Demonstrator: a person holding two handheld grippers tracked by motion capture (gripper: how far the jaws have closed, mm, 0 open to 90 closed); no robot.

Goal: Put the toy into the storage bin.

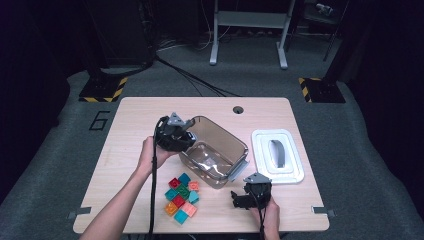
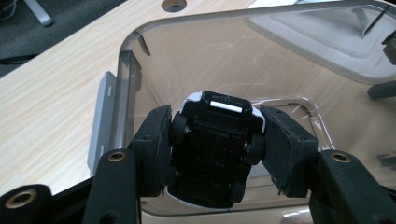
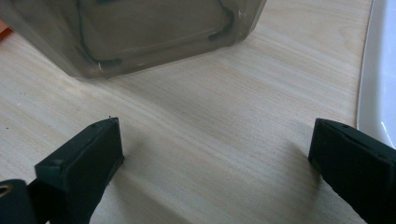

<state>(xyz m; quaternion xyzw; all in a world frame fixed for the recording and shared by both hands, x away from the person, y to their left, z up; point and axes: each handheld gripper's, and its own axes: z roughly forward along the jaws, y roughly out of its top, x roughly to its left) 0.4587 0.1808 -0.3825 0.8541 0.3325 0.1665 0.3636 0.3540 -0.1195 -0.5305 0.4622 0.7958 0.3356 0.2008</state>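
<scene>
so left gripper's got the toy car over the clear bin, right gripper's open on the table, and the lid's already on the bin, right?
Not the lid. The high view shows the white lid lying on the table beside the clear bin, which is open-topped. The rest holds: the left gripper grips the toy car over the bin, and the right gripper is open on the table.

A white lid [image 1: 278, 156] lies right; coloured blocks [image 1: 182, 198] cluster near the table's [image 1: 140, 112] front edge.
</scene>
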